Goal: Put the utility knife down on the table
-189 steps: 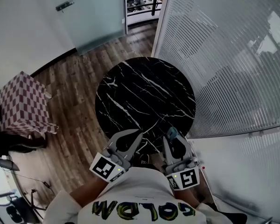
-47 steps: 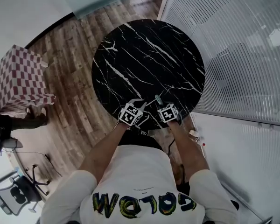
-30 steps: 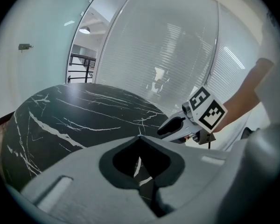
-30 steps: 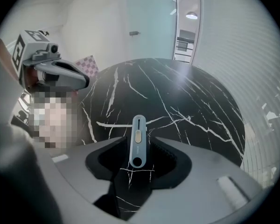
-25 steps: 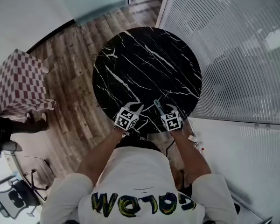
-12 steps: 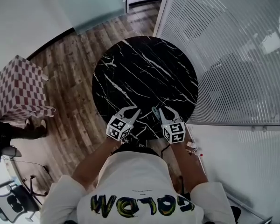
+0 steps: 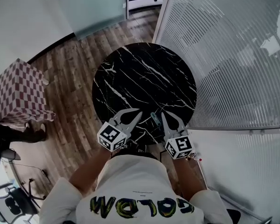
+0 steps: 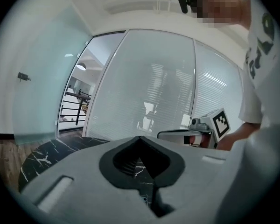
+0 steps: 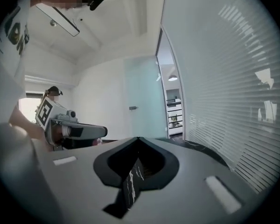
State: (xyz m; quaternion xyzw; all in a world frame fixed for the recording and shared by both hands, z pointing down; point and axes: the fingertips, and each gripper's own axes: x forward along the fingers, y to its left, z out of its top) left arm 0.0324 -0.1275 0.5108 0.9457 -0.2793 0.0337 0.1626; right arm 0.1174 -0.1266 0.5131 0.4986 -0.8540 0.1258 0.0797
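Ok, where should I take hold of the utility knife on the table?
Probably mid-body, pinched across its narrow width, coming straight down. The utility knife lies flat by the near edge of the table, pointing roughly away from the person, both long sides clear.

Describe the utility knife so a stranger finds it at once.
Find the round black marble table. The utility knife lies near its closest edge, between the left hand-held gripper and the right hand-held gripper. It alone lies on the tabletop.

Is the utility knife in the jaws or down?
Down: the utility knife lies on the table, held by neither the left gripper nor the right gripper.
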